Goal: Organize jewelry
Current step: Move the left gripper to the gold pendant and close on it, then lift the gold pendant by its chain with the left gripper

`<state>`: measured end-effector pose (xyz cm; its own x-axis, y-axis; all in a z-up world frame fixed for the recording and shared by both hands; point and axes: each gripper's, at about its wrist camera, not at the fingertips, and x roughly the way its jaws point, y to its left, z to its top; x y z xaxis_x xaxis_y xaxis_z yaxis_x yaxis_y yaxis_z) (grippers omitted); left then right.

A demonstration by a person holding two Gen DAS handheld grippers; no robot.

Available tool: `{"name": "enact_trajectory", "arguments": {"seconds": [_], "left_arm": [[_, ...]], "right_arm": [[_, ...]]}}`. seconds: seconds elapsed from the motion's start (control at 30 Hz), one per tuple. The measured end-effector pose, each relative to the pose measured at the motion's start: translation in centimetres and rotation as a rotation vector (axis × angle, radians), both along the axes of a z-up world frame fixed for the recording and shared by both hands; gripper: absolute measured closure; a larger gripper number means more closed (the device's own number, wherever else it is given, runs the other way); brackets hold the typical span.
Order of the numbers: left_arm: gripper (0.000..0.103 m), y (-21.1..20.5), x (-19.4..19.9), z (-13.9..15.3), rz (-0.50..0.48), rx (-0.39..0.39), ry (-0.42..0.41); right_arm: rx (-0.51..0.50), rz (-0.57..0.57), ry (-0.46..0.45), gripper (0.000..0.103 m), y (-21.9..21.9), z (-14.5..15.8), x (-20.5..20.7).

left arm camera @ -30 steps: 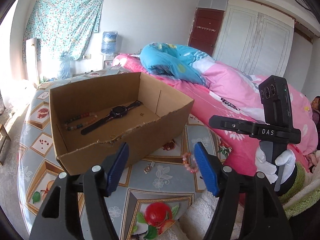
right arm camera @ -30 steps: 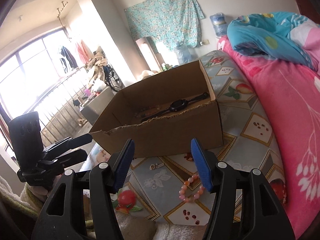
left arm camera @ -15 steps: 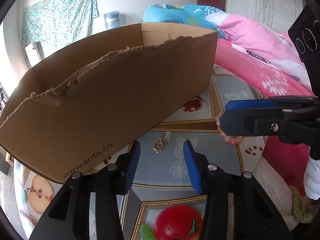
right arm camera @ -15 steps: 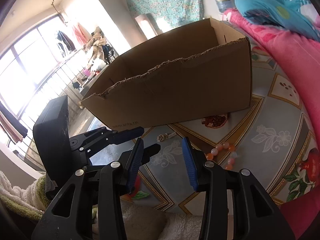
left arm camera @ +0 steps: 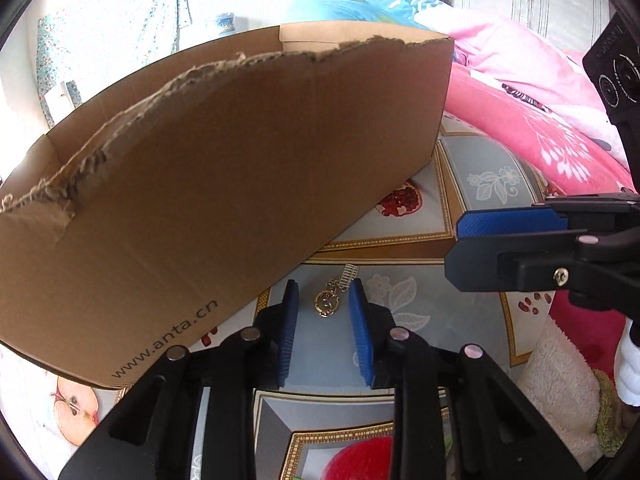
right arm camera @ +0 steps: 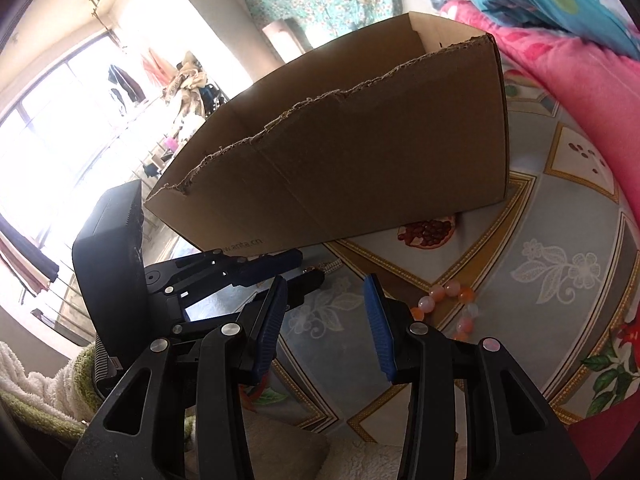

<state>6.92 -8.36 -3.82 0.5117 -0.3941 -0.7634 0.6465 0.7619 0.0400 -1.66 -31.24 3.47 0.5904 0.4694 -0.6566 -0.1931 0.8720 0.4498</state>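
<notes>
A small gold pendant with a sparkly chain (left arm camera: 331,298) lies on the patterned tablecloth just in front of the cardboard box (left arm camera: 224,184). My left gripper (left arm camera: 322,296) is open, low over the cloth, its blue fingers on either side of the pendant without touching it. My right gripper (right arm camera: 326,294) is open and empty, hovering to the left of a pink and orange bead bracelet (right arm camera: 450,304) on the cloth. In the left wrist view the right gripper (left arm camera: 520,232) comes in from the right. The box's inside is hidden.
The box (right arm camera: 352,152) stands close ahead with a torn top edge. A pink quilt (left arm camera: 532,108) and blue bedding (right arm camera: 560,4) lie on the right. A fluffy white towel (left arm camera: 556,384) lies at the table's near edge. The left gripper's body (right arm camera: 120,264) sits left.
Both grippers dropped from above the box to just over the cloth in front of it. The left gripper's fingers narrowed and moved forward around the pendant. The right gripper moved in toward the bracelet.
</notes>
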Motion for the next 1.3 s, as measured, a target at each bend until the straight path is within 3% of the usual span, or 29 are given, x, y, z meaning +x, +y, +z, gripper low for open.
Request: {"name": "enact_trajectory", "arguments": {"seconds": [0.2,0.67,1.03,1.23,1.3], "left_arm": [[0.091,-0.3,-0.1,0.1,-0.028,0.003,-0.009],[0.091,1.1,-0.3,1.2,-0.007,-0.038,-0.016],[0.091,4.7,-0.7,3.0,0.042,-0.187,0.038],[0.091,6.2,-0.7,3.5,0.076,-0.22,0.055],[0.091,6.2,-0.7,3.1,0.09,-0.182,0.053]], "right_arm": [[-0.003,-0.008,0.007,0.064,-0.1,0.0,0.1],[-0.021,-0.022,0.015,0.064,0.5,-0.1,0.8],[-0.049,-0.01,0.016,0.064,2.6,0.0,1.4],[-0.076,0.003,0.006,0.064,4.2,0.2,1.8],[-0.086,0.007,0.009,0.064,4.8,0.1,2.0]]}}
